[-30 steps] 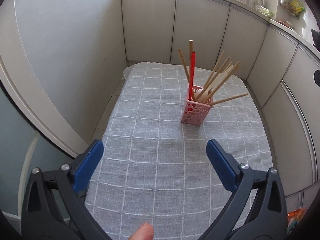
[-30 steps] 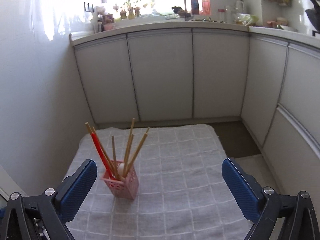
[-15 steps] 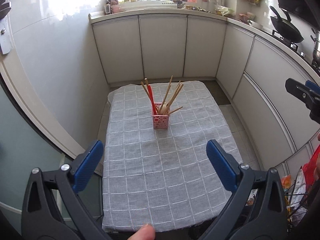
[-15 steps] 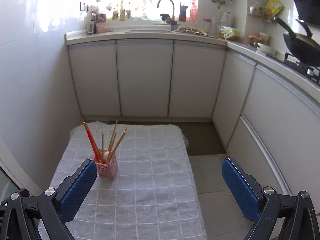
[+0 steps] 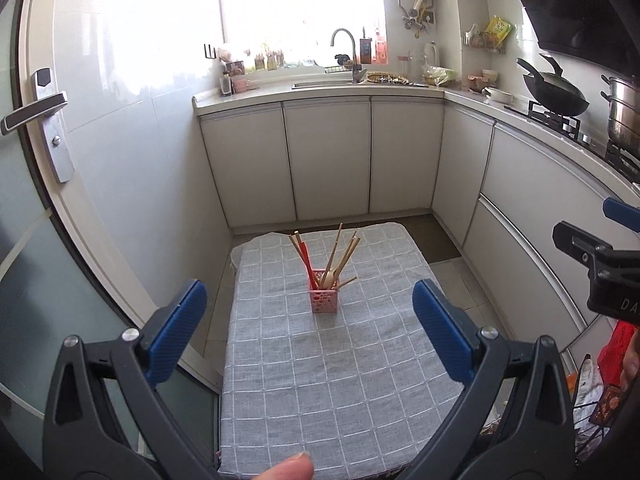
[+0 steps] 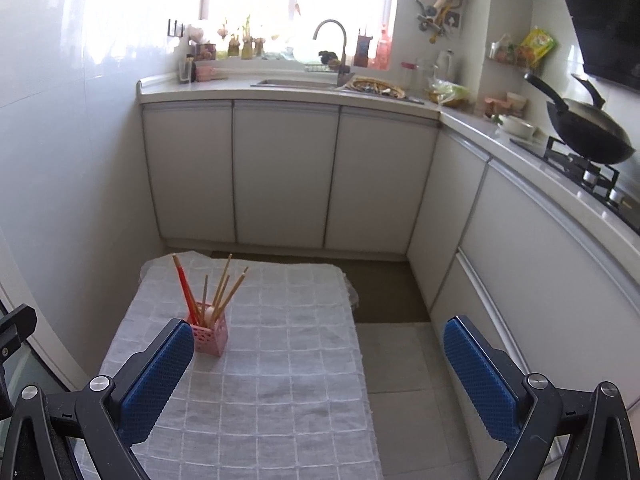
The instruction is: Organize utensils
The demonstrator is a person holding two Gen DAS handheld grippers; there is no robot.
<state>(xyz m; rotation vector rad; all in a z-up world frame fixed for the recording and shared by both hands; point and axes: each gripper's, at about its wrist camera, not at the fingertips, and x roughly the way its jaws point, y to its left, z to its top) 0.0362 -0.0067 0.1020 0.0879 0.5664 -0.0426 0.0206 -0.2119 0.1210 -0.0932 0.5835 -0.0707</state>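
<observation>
A pink perforated utensil holder [image 5: 324, 301] stands on a low table with a grey checked cloth [image 5: 328, 376]. It holds several wooden chopsticks, a red one and a pale spoon. It also shows in the right wrist view [image 6: 209, 334], at the table's left. My left gripper [image 5: 310, 324] is open and empty, high above the table's near half. My right gripper [image 6: 316, 364] is open and empty, above the table's right edge [image 6: 366, 384]; part of it shows at the right of the left wrist view [image 5: 604, 256].
White kitchen cabinets [image 5: 328, 160] wrap the back and right sides. A sink with faucet [image 5: 344, 54] is at the back; a black wok [image 5: 556, 92] and a steel pot [image 5: 624, 112] sit on the stove at right. A glass door with handle [image 5: 36, 108] is at left.
Both grippers have pulled up and back from the table. The holder now looks smaller and farther, and the counter, window and stove have come into view. Both stay open.
</observation>
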